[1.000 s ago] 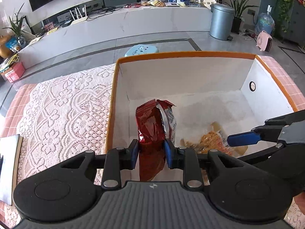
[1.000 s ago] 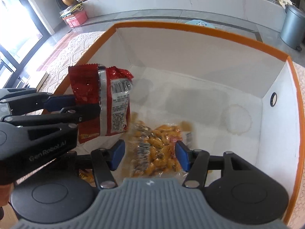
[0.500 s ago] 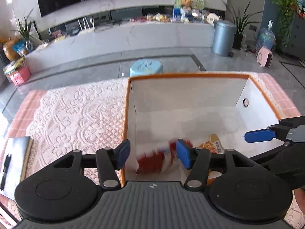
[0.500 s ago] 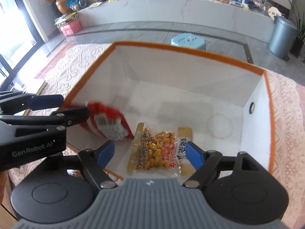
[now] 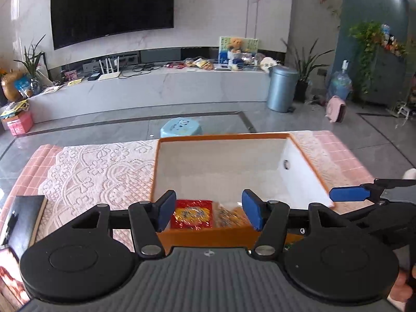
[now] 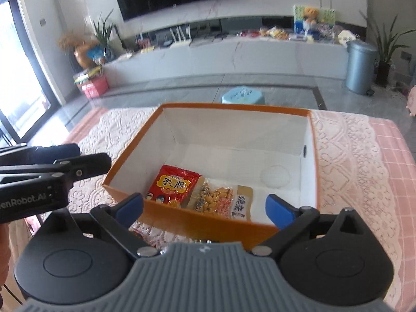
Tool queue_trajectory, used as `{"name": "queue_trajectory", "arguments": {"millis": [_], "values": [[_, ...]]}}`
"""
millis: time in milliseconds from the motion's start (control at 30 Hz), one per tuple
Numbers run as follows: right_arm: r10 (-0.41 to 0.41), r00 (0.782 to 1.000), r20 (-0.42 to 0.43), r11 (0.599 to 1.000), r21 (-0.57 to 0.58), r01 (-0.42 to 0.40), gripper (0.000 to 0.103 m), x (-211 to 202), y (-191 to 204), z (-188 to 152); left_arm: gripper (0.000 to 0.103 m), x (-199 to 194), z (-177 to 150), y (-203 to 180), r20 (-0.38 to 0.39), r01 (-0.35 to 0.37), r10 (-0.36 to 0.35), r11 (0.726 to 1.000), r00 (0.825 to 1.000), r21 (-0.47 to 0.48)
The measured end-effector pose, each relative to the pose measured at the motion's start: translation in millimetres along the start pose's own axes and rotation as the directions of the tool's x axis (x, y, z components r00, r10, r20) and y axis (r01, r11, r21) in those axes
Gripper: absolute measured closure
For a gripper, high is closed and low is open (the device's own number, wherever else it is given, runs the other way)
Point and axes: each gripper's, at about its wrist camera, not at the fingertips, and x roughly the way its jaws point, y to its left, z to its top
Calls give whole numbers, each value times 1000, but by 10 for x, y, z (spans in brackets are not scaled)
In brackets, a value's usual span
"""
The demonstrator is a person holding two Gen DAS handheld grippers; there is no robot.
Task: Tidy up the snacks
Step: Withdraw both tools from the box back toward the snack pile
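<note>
One orange box (image 6: 182, 214) with white inner walls sits on a table covered by a white lace cloth (image 6: 345, 161) over pink checked fabric. The box is open at the top and serves as the landmark here.

Two snack packets lie flat on the box floor, side by side and touching, both against the near wall. The red snack packet (image 6: 174, 186) is toward the near left corner of the box; it has yellow lettering and small cartoon faces. Just right of it lies the clear packet of orange snacks (image 6: 218, 199), with a paper label strip at its right end. The rest of the box floor is bare white.

Two hand-held grippers hover above the near side of the box, neither touching anything. The left gripper (image 5: 209, 213) has its two blue-padded fingers spread wide apart, empty, with the red packet visible below between them. The right gripper (image 6: 205, 208) also has its fingers spread wide, empty, above the near wall of the box. In the left wrist view it (image 5: 349, 194) shows at the right of the box.

One more wrapper (image 6: 141, 232) peeks out on the lace just in front of the box; what it is cannot be made out. One dark book (image 5: 22, 218) lies on the table, well left of the box. Beyond the box, on the floor, stand one light blue stool (image 6: 243, 95) and one grey bin (image 6: 360, 67).
</note>
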Motion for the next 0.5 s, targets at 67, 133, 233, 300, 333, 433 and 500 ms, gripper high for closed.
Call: {"name": "queue_trajectory", "arguments": {"millis": [67,133,233,300,333,433,500], "values": [[-11,1000,28,1000,12,11,4,-144,14,-139,34,-112,-74,-35,2,18,-18,1000,1000,-6],[-32,998,54,999,34,30,4,-276,10,-263,34,-193,-139,-41,0,39,-39,999,999,-18],[-68,994,85,996,66,62,4,-411,24,-499,34,-269,-248,-47,-9,76,-76,997,997,-22],[-78,993,93,994,80,70,4,-469,41,-636,34,-306,-358,-41,-18,100,-100,995,995,-25],[-84,992,93,993,85,76,4,-490,50,-718,34,-312,-419,-36,-22,112,-113,993,993,-28],[-84,992,94,992,99,75,4,-553,52,-936,34,-307,-602,12,-33,147,-149,988,988,-57],[-90,992,89,991,107,80,4,-586,46,-1089,34,-281,-733,40,-45,171,-175,982,984,-79]]}}
